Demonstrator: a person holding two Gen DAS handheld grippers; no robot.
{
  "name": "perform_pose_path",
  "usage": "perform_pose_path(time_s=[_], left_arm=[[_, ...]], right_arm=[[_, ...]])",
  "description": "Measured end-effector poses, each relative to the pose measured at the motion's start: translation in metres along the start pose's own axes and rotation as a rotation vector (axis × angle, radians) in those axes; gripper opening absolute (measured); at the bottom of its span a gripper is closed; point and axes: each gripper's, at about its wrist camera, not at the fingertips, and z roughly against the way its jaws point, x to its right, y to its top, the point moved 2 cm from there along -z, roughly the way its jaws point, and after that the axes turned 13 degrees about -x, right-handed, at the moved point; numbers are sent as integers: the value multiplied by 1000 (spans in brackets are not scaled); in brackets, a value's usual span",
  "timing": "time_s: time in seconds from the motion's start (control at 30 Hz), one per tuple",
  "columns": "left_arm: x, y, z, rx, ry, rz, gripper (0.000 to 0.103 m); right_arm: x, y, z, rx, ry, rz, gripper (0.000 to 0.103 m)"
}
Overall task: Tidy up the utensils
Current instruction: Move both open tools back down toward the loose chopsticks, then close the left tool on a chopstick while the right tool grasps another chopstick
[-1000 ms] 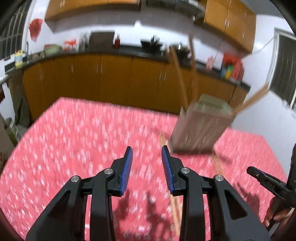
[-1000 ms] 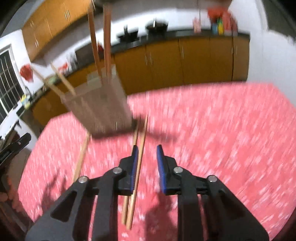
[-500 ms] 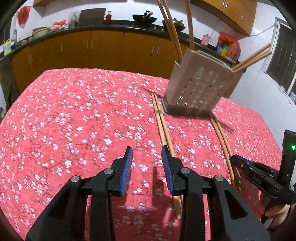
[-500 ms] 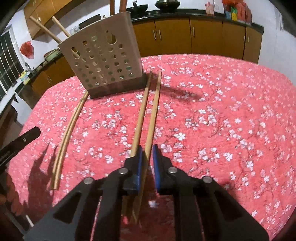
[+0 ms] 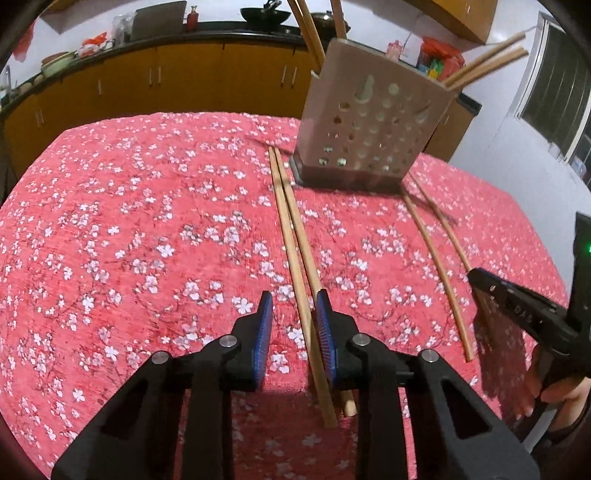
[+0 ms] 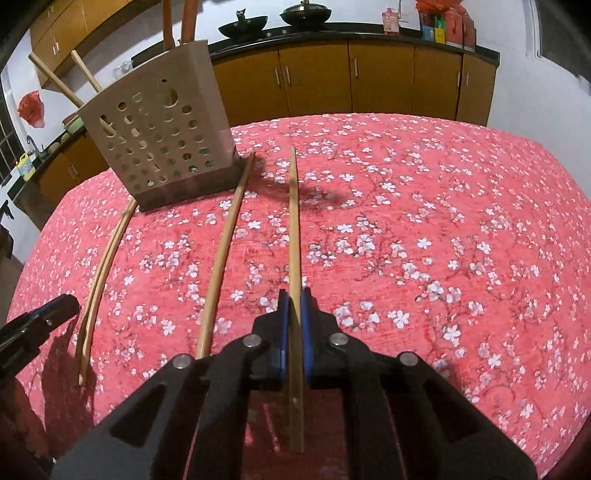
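Counting chopsticks on my feeds: four lie on the red floral tablecloth (image 5: 147,229) in front of the perforated holder (image 5: 373,122), in two pairs. More stand in the holder itself; I count about four sticking out of the top, two leaning out of each end, though the frame cuts some off.

Left wrist view: the left pair (image 5: 295,240) lies side by side, touching or nearly so, running from the holder's base straight toward my left gripper (image 5: 293,314). Its blue pads have just been closing in around this pair, but I still see gaps on both sides, so the jaws stand apart and nothing is pinched. The right pair (image 5: 437,266) lies further over, spread slightly, with the right gripper's black tip over its near end. This view does not show me what that gripper holds.

Right wrist view settles it: my right gripper (image 6: 294,306) is clamped on one chopstick (image 6: 293,229), pads pressed flat on both sides, the stick pointing forward toward the holder (image 6: 159,136) with its far tip well clear of the base. Its partner (image 6: 225,251) lies loose on the cloth (image 6: 424,229) just to the left. Further left, the other pair (image 6: 99,273) curves along the cloth, and the left gripper's tip (image 6: 55,308) shows at the frame edge. Two pans sit on the counter (image 6: 332,29) behind.
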Motion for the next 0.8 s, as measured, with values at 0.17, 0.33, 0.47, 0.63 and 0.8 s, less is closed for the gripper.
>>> perform_pose_path(time_s=[0.17, 0.33, 0.47, 0.63, 0.8], left_arm=[[5, -3, -7, -12, 36, -21, 21], [11, -2, -10, -1, 76, -40, 20], [14, -1, -11, 11, 120, -48, 9], [-3, 7, -10, 5, 133, -23, 8], [-38, 18, -7, 6, 160, 48, 8]], right_arm=[[0, 0, 0, 1, -2, 3, 8], [-3, -2, 0, -1, -7, 19, 9], [-7, -6, 0, 7, -19, 34, 9], [-6, -4, 0, 11, -27, 46, 8], [1, 4, -2, 15, -41, 32, 8]])
